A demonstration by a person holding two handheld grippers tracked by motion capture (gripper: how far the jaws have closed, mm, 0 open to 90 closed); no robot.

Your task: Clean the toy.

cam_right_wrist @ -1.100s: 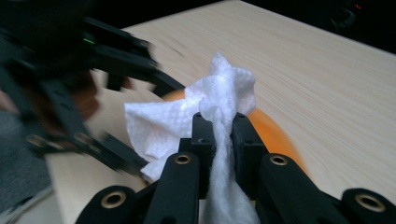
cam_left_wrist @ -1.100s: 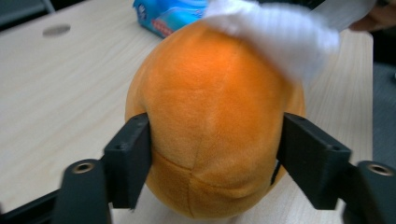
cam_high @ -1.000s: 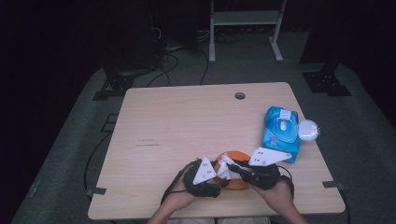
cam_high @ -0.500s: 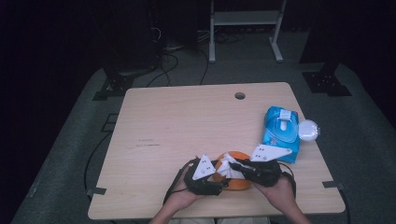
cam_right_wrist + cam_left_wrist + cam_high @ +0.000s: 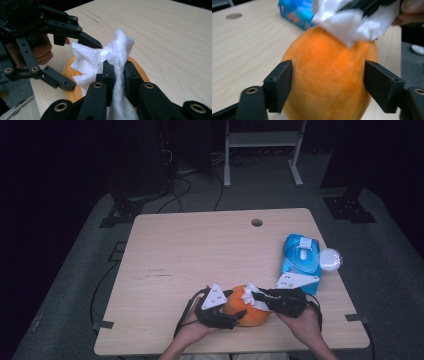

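So the left hand-held gripper (image 5: 327,85) has just been opening its jaws around the orange plush fruit (image 5: 329,82). The fruit sits between them, with a sliver of gap showing at each pad now. The right hand-held gripper (image 5: 117,72), pinching the white wipe (image 5: 105,60), has slid a bit across the top of the fruit toward the left one, and the wipe went along with it.
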